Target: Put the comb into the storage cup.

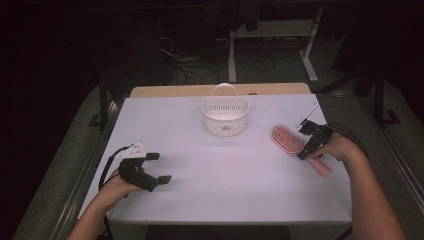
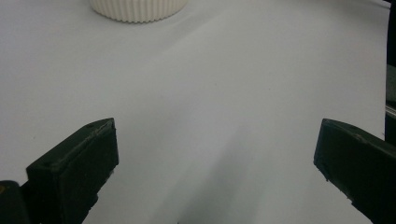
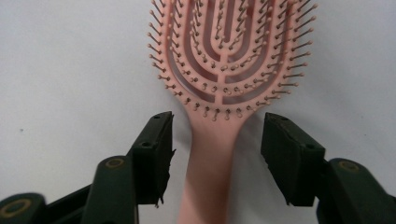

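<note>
A pink hairbrush (image 1: 286, 138) lies bristles up on the white table (image 1: 225, 175) at the right, its handle pointing toward the person. My right gripper (image 1: 305, 140) straddles that handle just below the bristled head. In the right gripper view the hairbrush (image 3: 231, 60) handle runs between the two jaws of my right gripper (image 3: 217, 135), with a gap on each side, so the pads do not touch it. My left gripper (image 1: 160, 167) rests at the table's front left, open wide with nothing between its fingers; the left gripper (image 2: 215, 149) looks over bare table.
A white slatted basket (image 1: 225, 125) with a handle stands at the middle back of the table; its lower wall is the basket (image 2: 137, 9) in the left gripper view. A thin white stick-like thing (image 1: 310, 114) lies near the right rear edge.
</note>
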{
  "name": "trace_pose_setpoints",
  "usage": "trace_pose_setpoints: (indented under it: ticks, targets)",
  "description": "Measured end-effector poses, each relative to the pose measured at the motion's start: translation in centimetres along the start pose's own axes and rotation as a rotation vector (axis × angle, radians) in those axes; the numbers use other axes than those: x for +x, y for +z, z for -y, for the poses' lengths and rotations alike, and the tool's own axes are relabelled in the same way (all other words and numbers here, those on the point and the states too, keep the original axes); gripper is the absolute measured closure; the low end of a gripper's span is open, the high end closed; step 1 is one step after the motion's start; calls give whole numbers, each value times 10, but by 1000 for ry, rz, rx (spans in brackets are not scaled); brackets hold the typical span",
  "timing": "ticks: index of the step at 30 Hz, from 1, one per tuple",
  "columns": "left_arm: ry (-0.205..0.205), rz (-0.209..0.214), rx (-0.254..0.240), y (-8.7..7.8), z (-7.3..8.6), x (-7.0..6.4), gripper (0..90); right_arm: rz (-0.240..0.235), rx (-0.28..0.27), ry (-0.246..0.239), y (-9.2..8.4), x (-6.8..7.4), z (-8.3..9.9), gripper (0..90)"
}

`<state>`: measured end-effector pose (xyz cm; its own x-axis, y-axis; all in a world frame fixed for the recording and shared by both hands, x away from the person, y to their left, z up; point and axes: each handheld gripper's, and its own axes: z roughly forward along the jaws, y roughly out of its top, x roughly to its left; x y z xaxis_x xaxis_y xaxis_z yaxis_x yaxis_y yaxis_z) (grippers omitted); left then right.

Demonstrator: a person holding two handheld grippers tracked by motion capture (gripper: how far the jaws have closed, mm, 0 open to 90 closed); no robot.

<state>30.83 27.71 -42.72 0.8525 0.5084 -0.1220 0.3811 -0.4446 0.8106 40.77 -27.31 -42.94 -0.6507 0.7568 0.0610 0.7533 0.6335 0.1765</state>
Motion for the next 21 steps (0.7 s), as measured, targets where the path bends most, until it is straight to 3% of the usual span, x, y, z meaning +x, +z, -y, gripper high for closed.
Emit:
trace_pose_setpoints:
  ticks: [21]
  targets:
    - [-1,0,-1,0,0,0,0,-6,30,-20,5,0,-3,608]
